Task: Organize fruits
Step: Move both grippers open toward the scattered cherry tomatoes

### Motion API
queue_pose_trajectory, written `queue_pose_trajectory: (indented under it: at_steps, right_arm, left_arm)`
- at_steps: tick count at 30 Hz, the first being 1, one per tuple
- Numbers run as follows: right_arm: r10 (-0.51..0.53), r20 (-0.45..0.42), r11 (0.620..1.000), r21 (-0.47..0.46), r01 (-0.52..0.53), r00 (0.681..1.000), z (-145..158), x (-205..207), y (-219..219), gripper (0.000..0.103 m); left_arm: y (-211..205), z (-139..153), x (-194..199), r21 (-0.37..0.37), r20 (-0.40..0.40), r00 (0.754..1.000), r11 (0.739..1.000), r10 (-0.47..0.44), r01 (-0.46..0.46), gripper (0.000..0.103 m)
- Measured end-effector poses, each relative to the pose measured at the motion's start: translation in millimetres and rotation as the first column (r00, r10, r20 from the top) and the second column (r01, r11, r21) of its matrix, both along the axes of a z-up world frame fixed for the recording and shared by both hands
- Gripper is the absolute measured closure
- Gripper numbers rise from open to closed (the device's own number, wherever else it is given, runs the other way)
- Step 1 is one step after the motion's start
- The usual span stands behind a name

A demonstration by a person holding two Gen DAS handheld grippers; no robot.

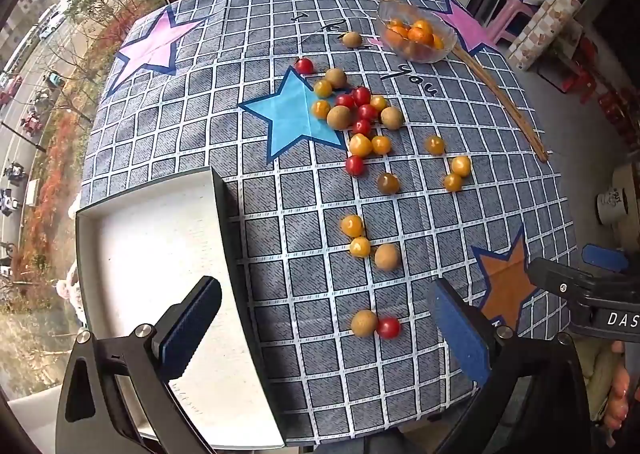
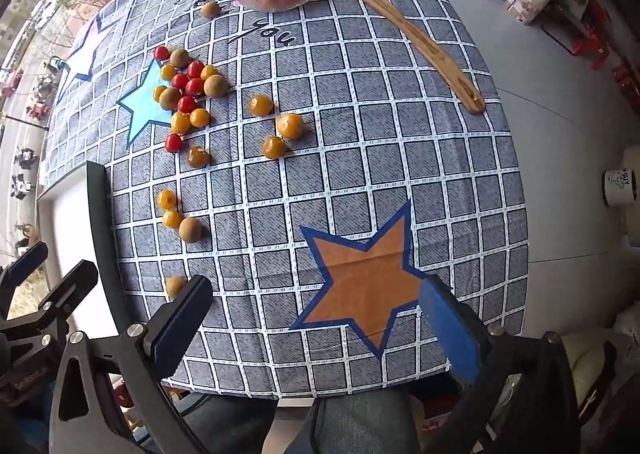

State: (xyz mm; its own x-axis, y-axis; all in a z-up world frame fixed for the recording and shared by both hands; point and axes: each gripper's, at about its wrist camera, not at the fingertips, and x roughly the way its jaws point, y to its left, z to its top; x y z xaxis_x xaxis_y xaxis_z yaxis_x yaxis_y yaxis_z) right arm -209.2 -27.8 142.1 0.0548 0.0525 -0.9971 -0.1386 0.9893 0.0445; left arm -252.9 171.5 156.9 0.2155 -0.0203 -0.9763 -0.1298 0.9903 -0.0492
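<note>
Both claws, left [image 1: 324,334] and right [image 2: 316,318], gaping empty; fruits [image 1: 360,122] lying loose between tray [image 1: 160,238] and bowl [image 1: 416,34].

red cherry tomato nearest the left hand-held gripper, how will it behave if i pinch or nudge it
The red cherry tomato looks round and glossy, so a nudge would probably send it rolling across the flat tablecloth. Its smooth skin may slip between pads. It touches a brown fruit, which would likely shift too.

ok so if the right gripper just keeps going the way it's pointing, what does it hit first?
Probably the tablecloth. The right gripper is open and empty, aimed down at bare cloth beside the orange star. No fruit lies between its fingers; the nearest brown fruit sits outside them. Depth is uncertain.
</note>
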Motion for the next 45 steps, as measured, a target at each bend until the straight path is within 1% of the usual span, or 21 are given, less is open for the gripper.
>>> queue_pose_trajectory:
  at_steps: [5, 9, 12, 19, 22, 28, 29, 30, 32, 35, 38, 42, 45]
  right_arm:
    - [0.008, 0.013, 1.0, 0.012, -0.008, 1.0, 1, -5, 8, 0.0]
    - [0.0, 0.015, 1.0, 0.014, 0.0, 1.0, 1, 0, 4, 0.0]
    - [0.007, 0.009, 1.0, 0.026, -0.007, 1.0, 1, 4, 5, 0.0]
    - [0.004, -0.013, 0.999, 0.033, -0.004, 1.0, -5, -1, 7, 0.0]
    - [-0.003, -0.013, 1.0, 0.025, 0.003, 1.0, -9, -1, 8, 0.0]
    - [-0.024, -0.048, 1.0, 0.019, 0.024, 0.999, -17, 2, 4, 0.0]
    - [-0.026, -0.047, 1.0, 0.012, 0.027, 0.999, -19, 3, 3, 0.0]
    - [-0.029, -0.029, 1.0, -0.005, 0.029, 0.999, -22, 2, 2, 0.0]
    - [-0.037, -0.036, 0.999, -0.031, 0.036, 0.999, -27, 2, 0, 0.0]
    - [-0.043, -0.05, 0.999, -0.034, 0.041, 0.998, -31, 2, -3, 0.0]
    - [-0.046, -0.06, 0.999, -0.015, 0.045, 0.997, -35, 2, -6, 0.0]
    - [-0.05, -0.069, 0.999, -0.014, 0.05, 0.996, -42, 3, -9, 0.0]
    - [-0.051, -0.069, 0.999, -0.014, 0.05, 0.996, -48, 7, -12, 0.0]
  left_arm:
    - [9, -4, -2, 0.009, -0.018, 1.0, 1.0, 0.01, -0.01, 0.0]
    - [15, -8, -3, 0.013, -0.037, 0.999, 1.0, 0.017, -0.017, 0.0]
    - [19, -12, -3, 0.005, -0.053, 0.998, 1.0, 0.027, -0.026, 0.0]
    - [19, -21, -3, 0.021, -0.099, 0.995, 1.0, 0.012, -0.01, 0.0]
    - [18, -23, -2, 0.023, -0.113, 0.994, 1.0, 0.011, -0.009, 0.0]
    - [19, -26, 1, 0.026, -0.135, 0.991, 1.0, 0.014, -0.011, 0.0]
    - [19, -27, 2, 0.028, -0.137, 0.99, 1.0, 0.016, -0.013, 0.0]
    - [18, -28, 2, 0.029, -0.139, 0.99, 0.999, 0.019, -0.015, 0.0]
    - [19, -31, 4, 0.028, -0.142, 0.99, 0.999, 0.024, -0.02, 0.0]
    - [19, -35, 5, 0.029, -0.147, 0.989, 0.999, 0.033, -0.029, 0.0]
    - [22, -39, 6, 0.03, -0.153, 0.987, 0.999, 0.045, -0.041, 0.0]
    - [21, -47, 11, 0.045, -0.162, 0.986, 0.998, 0.044, -0.037, 0.0]
    - [17, -53, 20, 0.031, -0.155, 0.987, 0.999, 0.042, -0.037, 0.0]
